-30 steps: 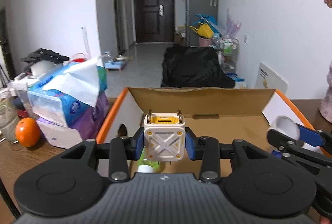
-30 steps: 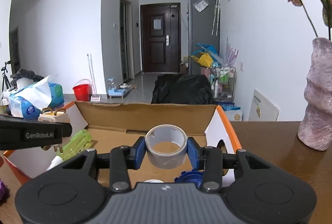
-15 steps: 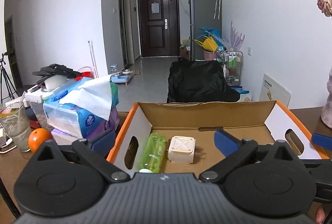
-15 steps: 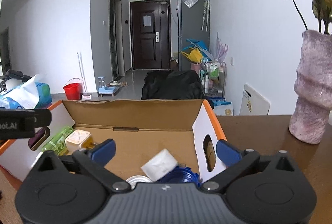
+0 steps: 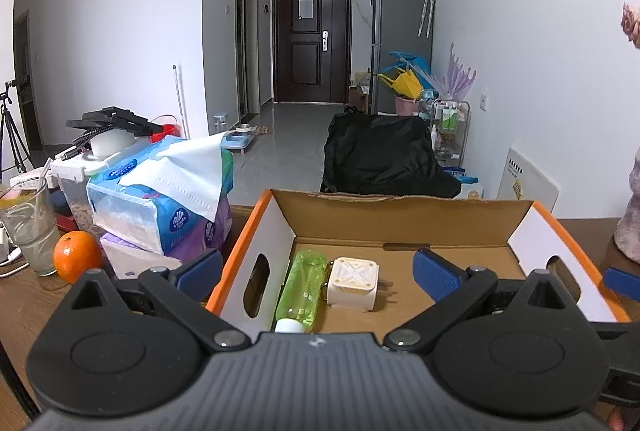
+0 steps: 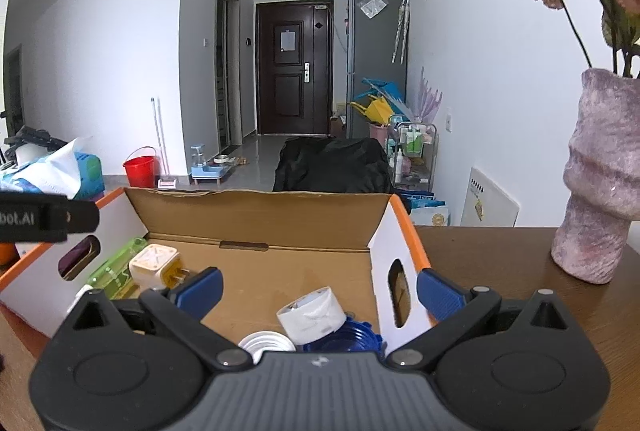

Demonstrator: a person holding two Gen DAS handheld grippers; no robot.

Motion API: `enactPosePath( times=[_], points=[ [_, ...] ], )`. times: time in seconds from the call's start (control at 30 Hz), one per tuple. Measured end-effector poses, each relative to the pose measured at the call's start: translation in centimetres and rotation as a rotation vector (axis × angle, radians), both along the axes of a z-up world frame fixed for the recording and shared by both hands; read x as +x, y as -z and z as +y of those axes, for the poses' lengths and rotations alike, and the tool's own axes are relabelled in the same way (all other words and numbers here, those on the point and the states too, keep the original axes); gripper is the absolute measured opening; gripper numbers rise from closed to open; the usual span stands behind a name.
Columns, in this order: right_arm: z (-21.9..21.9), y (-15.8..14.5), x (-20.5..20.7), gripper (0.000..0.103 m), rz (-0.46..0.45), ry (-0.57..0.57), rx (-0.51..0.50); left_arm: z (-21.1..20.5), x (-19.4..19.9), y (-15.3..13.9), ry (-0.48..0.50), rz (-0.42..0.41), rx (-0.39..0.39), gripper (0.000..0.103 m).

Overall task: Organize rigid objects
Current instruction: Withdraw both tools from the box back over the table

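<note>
A white plug adapter [image 5: 353, 283] lies in the box [image 5: 400, 215] beside a flat green bottle [image 5: 303, 291]; a tape roll [image 6: 312, 315] leans tilted on a blue lid [image 6: 344, 337].

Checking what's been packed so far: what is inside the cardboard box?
In the cardboard box: green bottle beside white plug adapter, tape roll leaning on a blue lid, white cap. The near floor is hidden behind the grippers.

I see a matt corrugated cardboard box [image 5: 404, 219], a translucent glossy green plastic bottle [image 5: 302, 289], and a dark polished wooden table [image 6: 500, 271].
</note>
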State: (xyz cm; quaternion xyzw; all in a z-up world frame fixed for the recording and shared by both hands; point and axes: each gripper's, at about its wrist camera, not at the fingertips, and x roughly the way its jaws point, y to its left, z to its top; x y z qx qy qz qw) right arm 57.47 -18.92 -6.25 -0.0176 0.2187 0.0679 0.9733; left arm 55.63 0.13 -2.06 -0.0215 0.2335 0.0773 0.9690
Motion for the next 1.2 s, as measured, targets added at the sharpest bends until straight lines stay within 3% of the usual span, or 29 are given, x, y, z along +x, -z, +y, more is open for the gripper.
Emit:
enactPosePath(
  times=[0.6, 1.2],
  points=[
    [-2.3, -2.2, -5.2, 0.103, -0.04, 0.03, 0.013, -1.5, -3.4, -3.0, 0.044, -0.024, -0.014, 0.103],
    [-4.2, -3.3, -14.0, 0.103, -0.041, 0.027, 0.023, 0.2, -12.2, -4.6, 0.027, -0.019, -0.019, 0.103]
  ],
)
